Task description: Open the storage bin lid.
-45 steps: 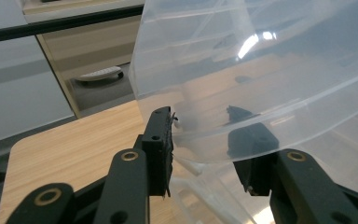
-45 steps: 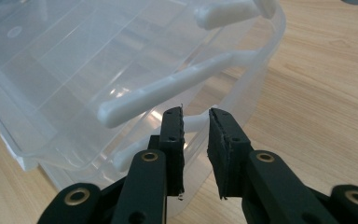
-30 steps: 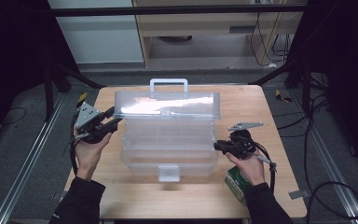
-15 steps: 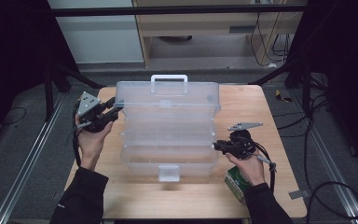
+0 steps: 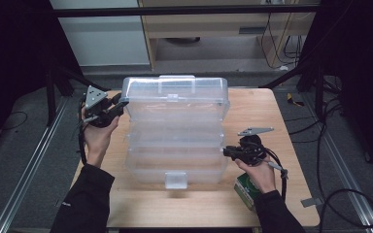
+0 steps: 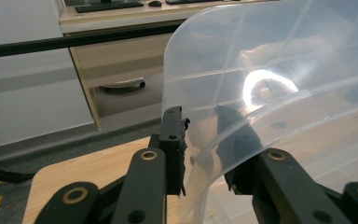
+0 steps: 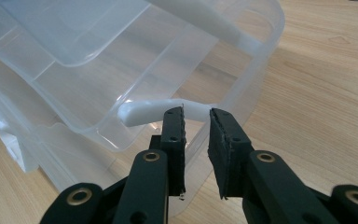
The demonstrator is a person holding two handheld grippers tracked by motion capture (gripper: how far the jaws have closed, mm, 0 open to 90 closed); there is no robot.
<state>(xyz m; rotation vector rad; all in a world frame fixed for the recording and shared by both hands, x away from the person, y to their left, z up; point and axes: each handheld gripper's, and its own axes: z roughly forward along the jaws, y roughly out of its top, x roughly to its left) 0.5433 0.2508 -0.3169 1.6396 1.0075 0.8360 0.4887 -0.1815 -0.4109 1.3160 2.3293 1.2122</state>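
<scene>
Lid swung up since earlier | left hand-held gripper jaws just closing, lid edge between | right hand-held gripper narrowly parted at box handle, box on worktop | risk: lid slips, slams.

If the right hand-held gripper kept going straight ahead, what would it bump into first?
Probably the clear plastic box: the right hand-held gripper points at its side wall, at the white bar there.

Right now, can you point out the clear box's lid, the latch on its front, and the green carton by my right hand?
lid (image 5: 175,97), high view, middle of the raised lid panel.
latch (image 5: 176,179), high view, centre of the white tab on the front wall.
green carton (image 5: 245,190), high view, its top face beside the right wrist.
</scene>
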